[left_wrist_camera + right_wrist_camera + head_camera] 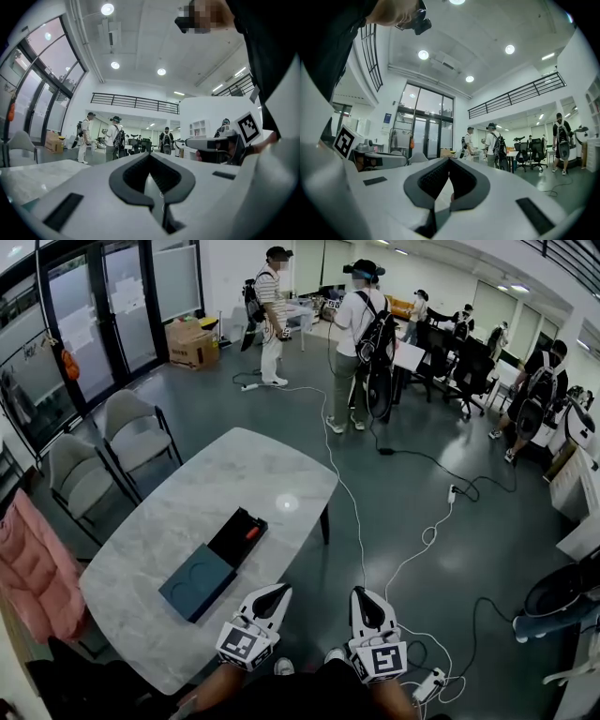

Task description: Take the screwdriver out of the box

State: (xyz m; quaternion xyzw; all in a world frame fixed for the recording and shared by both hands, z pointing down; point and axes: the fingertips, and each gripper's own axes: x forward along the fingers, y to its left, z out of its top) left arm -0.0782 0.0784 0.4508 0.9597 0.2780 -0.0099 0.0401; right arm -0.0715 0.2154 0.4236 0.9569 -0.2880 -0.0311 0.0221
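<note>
On the pale grey marbled oval tabletop (216,479), toward its near edge: an open black rectangular box (231,542) with a red-handled screwdriver (251,532) lying inside, toward the box's far end. Butted against the box's near end, flat on the tabletop, a dark teal lid (197,582) with two round recesses.

Just off the tabletop's near edge, side by side and apart from each other: the white left gripper (281,589) (150,153) and the white right gripper (361,593) (449,159), each with its marker cube toward the camera. Both clenched, pad tips pressed together, nothing between them. Neither touching box, lid or screwdriver.

Along the tabletop's far left edge, two grey padded chairs (136,432). Across the grey floor, a white cable (412,559). Further back, several people standing or seated among desks, beside stacked cardboard cartons (192,343).
</note>
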